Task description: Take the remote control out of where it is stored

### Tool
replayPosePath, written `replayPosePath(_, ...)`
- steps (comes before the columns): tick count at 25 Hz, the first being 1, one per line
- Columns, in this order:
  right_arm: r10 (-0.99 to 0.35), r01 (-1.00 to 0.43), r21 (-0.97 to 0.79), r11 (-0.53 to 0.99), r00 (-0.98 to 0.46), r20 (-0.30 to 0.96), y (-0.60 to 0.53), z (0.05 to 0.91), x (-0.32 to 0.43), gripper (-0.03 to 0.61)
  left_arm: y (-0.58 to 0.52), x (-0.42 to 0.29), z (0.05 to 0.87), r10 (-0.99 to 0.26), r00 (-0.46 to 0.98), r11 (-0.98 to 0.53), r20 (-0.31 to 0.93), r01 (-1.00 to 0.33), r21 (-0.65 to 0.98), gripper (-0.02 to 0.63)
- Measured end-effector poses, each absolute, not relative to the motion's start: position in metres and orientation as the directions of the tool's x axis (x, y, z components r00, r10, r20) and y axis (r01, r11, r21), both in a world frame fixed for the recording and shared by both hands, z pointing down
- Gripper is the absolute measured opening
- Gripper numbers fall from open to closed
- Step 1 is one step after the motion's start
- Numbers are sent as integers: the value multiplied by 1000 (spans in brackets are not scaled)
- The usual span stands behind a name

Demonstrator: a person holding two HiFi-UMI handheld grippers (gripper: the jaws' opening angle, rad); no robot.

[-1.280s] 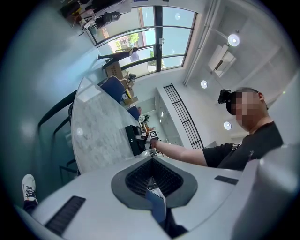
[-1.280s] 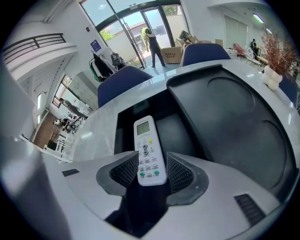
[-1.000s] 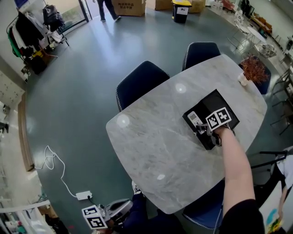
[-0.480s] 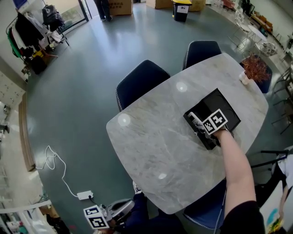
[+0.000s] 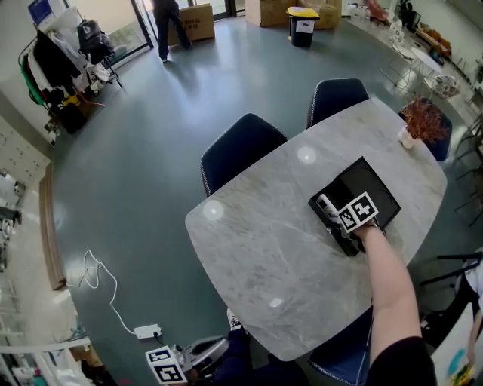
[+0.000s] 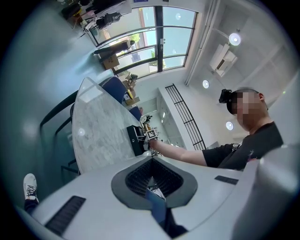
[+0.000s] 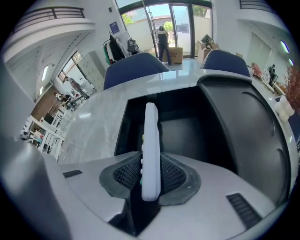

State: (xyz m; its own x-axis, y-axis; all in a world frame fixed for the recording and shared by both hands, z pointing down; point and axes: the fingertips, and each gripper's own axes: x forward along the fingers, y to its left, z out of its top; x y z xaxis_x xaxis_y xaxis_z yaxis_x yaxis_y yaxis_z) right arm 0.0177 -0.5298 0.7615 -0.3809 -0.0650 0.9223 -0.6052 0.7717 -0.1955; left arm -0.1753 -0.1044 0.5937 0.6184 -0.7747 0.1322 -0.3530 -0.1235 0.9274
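Your right gripper [image 7: 151,174] is down in the black box [image 5: 375,189], and its jaws have just been closing with the remote control [image 7: 151,136] between them. Now the ribbed pads [image 7: 124,174] sit against both faces of it, so you have it clamped at its near end. The remote control is white and stands on its long edge, with a row of buttons down its left side and its far end reaching toward the box's far wall. From the head view it lies along the left end of the box, inside the walls, with your marker cube [image 5: 358,212] right beside it and your right forearm [image 5: 386,279] stretched over the table's near edge. The box sits toward the right end of the grey marble table [image 5: 264,241], well apart from the small reddish plant [image 5: 421,119] at the far right corner. Two dark blue chairs [image 5: 241,147] are tucked in on the far side. Your left gripper [image 6: 152,165] is off the table, low over the floor near your shoe [image 6: 29,183], its jaws closed together with nothing between them. Across the room, a person [image 5: 167,22] stands by the glass door next to a cardboard carton [image 5: 198,21].
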Motion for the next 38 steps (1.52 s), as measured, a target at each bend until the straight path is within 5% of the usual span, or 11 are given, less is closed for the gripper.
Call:
replayPosePath(14,-296,-699,-393,597,-647,702,-522,671,49,115,-107,-136,571,-748,657,-212,89,-364,907,5)
replayPosePath(23,-413,-508,-714,481,-850,327,-455,579,77,115,-106,-85,552,-703,709,-283,65,-362,888,5)
replayPosePath(38,-419,-295,-834,466,-904,85,-315,536,124,115,-96,0,525,-652,757,-373,34,-360,855,5)
